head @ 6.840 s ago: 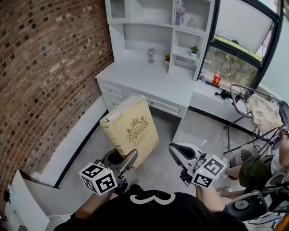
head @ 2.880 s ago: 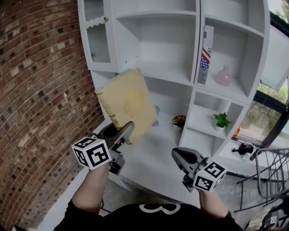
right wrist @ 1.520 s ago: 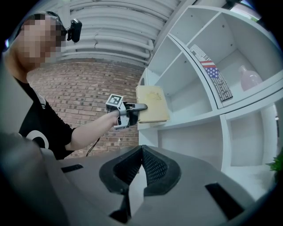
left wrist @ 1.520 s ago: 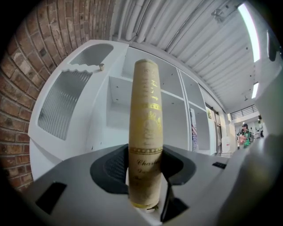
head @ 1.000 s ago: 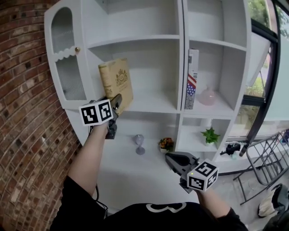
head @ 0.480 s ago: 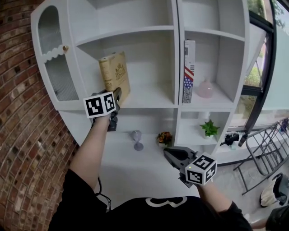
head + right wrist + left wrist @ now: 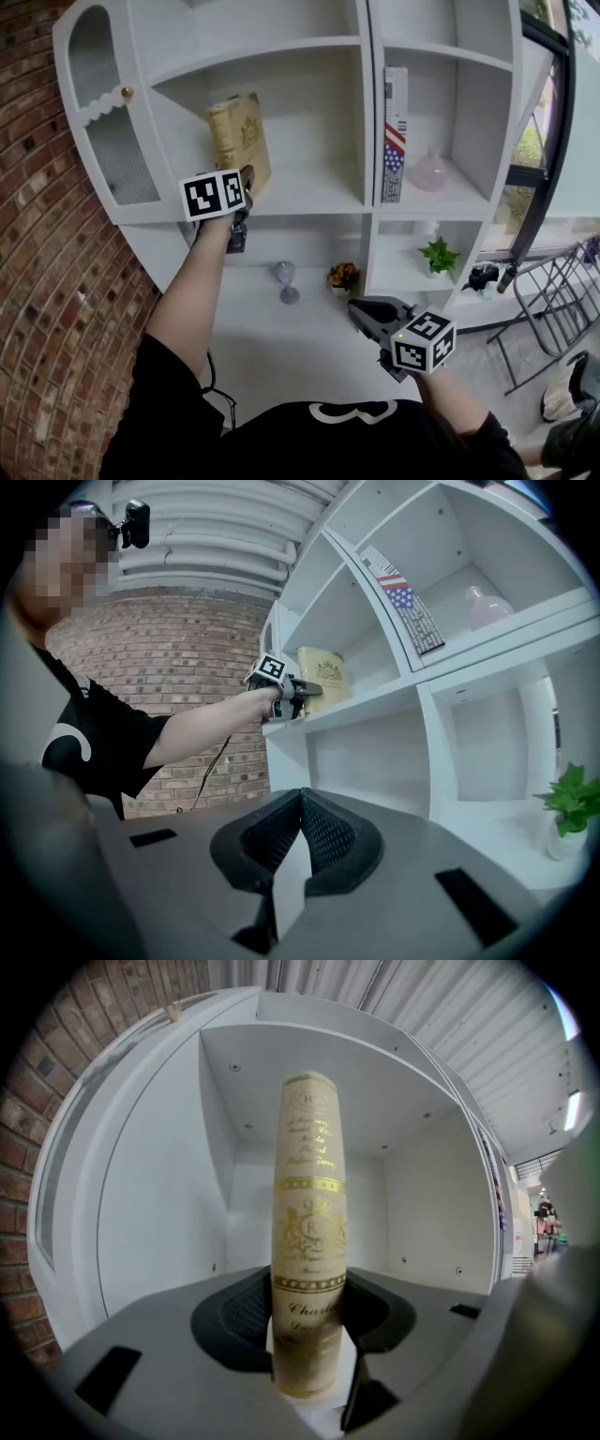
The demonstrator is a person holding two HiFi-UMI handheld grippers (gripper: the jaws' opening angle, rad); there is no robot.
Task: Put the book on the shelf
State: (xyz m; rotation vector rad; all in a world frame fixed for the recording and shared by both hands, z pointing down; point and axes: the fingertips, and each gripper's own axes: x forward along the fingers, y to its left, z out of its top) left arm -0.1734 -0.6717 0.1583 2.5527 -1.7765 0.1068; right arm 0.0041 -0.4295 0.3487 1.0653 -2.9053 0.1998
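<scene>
Over the last second the book [image 7: 239, 136] has gone deeper into the shelf [image 7: 309, 202], into its wide middle compartment, and now stands nearly upright near that compartment's left wall. The left gripper [image 7: 242, 187] has its jaws clamped on the foot of the spine; whether the bottom edge already rests on the shelf board I cannot tell. The book is tall and thick, with a rounded cream spine and gilt lettering and crest. The board looks smooth, painted white, and nothing in that compartment stands close enough to lean on. If the jaws let go before the bottom edge sits flat, the book would likely tip sideways or skid forward off the shelf's lip. The right gripper [image 7: 366, 314] hangs below the shelf, jaws closed on nothing.
</scene>
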